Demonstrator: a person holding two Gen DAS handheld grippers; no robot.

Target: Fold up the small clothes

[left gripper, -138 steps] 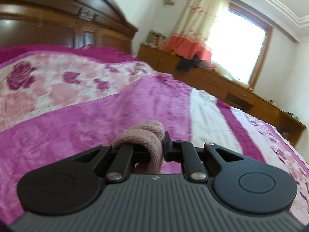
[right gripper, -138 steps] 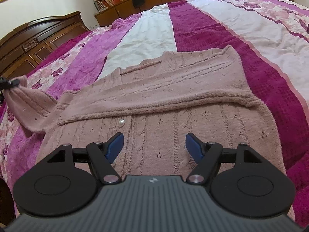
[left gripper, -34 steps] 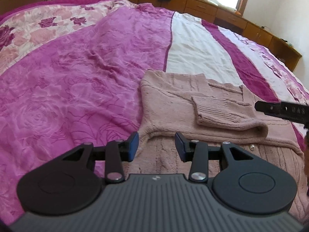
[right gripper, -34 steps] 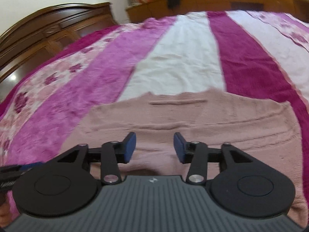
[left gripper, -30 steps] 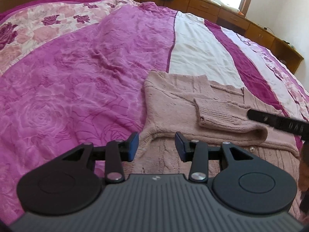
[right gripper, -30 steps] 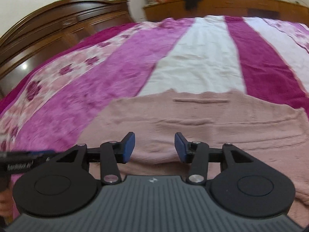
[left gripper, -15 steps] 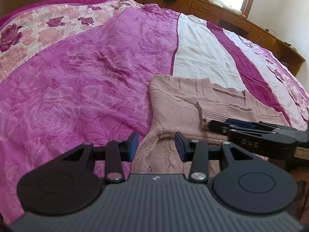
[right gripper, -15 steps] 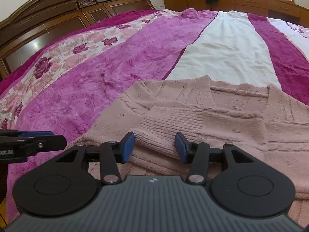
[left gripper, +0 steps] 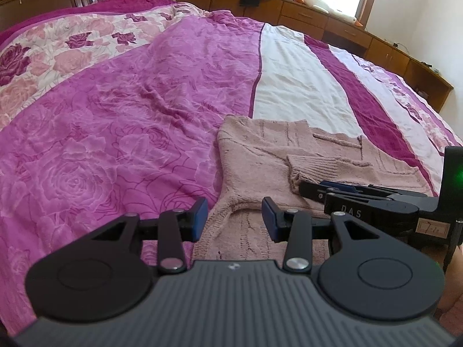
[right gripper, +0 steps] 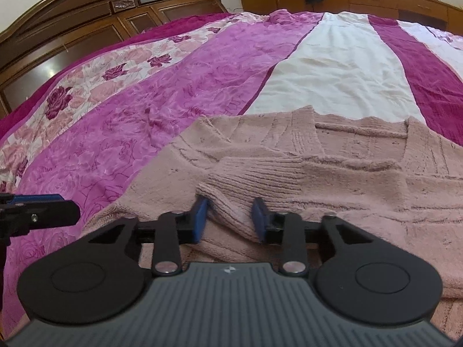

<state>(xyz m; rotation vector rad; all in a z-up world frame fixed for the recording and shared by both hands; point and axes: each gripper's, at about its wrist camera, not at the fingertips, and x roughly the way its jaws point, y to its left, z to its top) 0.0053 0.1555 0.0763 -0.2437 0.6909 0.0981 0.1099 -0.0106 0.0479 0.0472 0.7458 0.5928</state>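
Observation:
A dusty-pink knitted sweater (left gripper: 254,156) lies flat on the bed, one sleeve folded across its chest. The ribbed sleeve cuff (right gripper: 260,179) points toward me. My right gripper (right gripper: 228,217) has its blue pads pressed against both sides of that cuff, and the knit fills the gap between them. In the left wrist view the right gripper (left gripper: 332,193) reaches in from the right, its tip at the cuff (left gripper: 312,167). My left gripper (left gripper: 234,217) is open and holds nothing, hovering over the sweater's left side edge near the armpit. The left gripper (right gripper: 37,211) also shows at the far left of the right wrist view.
The bedspread (left gripper: 130,121) has magenta, white and rose-print stripes and is wrinkled left of the sweater. A dark wooden headboard (right gripper: 101,20) stands at the back left. Low wooden cabinets (left gripper: 318,23) with clothes piled on them run under the window.
The left gripper has let go of the sleeve it held seconds ago and stays open. The right gripper has come down onto the folded sleeve's cuff and its jaws have narrowed around it.

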